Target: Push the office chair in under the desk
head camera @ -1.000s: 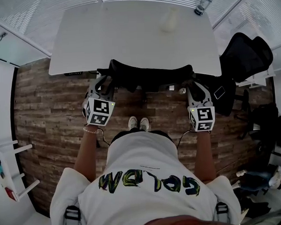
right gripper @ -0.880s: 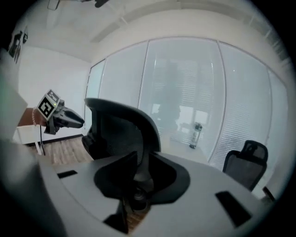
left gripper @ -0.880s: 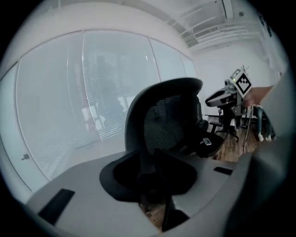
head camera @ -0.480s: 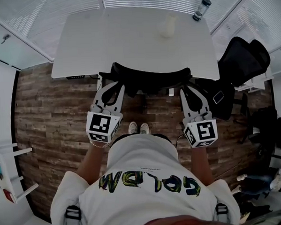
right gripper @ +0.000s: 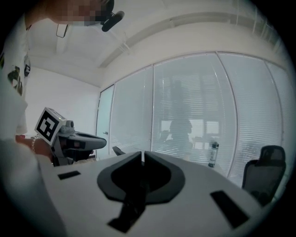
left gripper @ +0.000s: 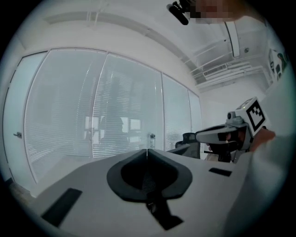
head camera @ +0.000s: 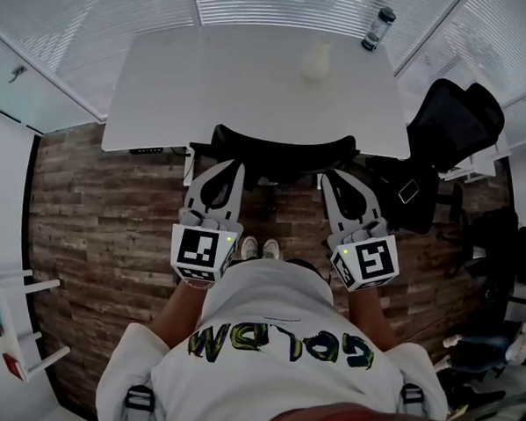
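Note:
The black office chair (head camera: 278,156) sits tucked against the front edge of the white desk (head camera: 239,83), with its seat hidden beneath the top. My left gripper (head camera: 235,168) is raised above the floor, just short of the chair's back. It is shut with nothing held, and in its own view the tips (left gripper: 147,150) meet. My right gripper (head camera: 328,177) hovers beside it at the same height and touches nothing. Its jaws have just been closing on nothing, and the tips (right gripper: 141,152) now meet.
A bottle (head camera: 378,27) and a pale cup (head camera: 315,62) stand on the desk's far right. A second black chair (head camera: 456,120) and a dark bag (head camera: 407,189) crowd the right side. A white rack (head camera: 14,324) stands at the left. Glass walls with blinds enclose the room.
Both grippers have let go of the chair's back, risen toward the camera and drawn back from the desk. Their jaws went from open to shut. The chair stays under the desk.

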`<state>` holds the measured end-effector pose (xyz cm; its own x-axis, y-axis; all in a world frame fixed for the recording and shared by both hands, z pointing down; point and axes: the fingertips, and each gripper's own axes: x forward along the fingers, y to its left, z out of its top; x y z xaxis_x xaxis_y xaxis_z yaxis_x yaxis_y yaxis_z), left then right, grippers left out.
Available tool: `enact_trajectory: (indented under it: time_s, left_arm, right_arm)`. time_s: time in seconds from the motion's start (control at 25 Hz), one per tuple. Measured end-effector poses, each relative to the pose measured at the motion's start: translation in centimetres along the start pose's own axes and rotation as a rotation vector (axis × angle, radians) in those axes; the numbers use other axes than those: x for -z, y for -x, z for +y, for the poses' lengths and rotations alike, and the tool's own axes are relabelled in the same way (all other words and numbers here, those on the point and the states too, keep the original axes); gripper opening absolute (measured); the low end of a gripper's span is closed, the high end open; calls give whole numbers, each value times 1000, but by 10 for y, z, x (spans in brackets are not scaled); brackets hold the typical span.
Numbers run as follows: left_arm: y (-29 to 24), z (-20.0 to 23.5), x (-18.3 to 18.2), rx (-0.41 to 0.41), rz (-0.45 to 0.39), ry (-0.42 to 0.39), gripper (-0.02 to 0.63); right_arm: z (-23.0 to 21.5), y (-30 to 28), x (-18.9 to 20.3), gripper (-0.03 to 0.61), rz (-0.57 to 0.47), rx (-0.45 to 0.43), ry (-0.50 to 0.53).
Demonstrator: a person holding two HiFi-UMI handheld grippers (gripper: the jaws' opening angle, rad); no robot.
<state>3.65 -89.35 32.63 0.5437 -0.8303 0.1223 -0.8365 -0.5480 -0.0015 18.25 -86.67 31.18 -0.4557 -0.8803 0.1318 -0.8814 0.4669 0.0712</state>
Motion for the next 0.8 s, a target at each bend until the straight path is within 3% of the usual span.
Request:
enact_trajectory:
  time_s: [0.8]
  left_arm:
    - [-1, -7, 3, 30, 11, 1, 15]
  right_arm:
    - [4, -1, -3, 29, 12, 7, 12]
